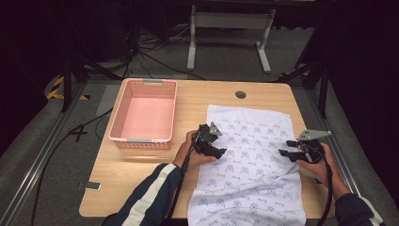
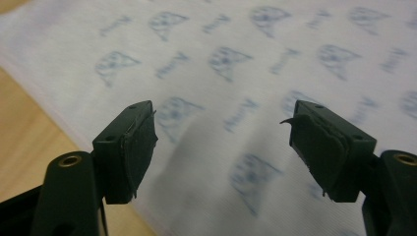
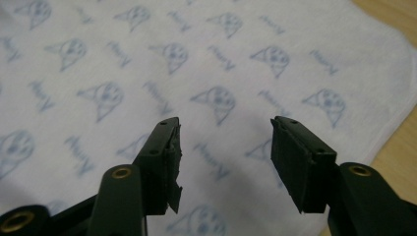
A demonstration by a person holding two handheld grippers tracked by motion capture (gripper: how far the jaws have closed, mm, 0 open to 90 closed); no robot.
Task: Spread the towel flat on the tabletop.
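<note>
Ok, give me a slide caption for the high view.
Both open tongs, left and right, hover over a white blue-patterned cloth beside a pink plastic basket.

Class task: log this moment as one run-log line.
left gripper: open, over towel | right gripper: open, over towel | basket: empty

Likely lab or recording studio: black curtains around, loose cables on grey carpet, metal rails flanking wooden table, hazard tape on floor.
</note>
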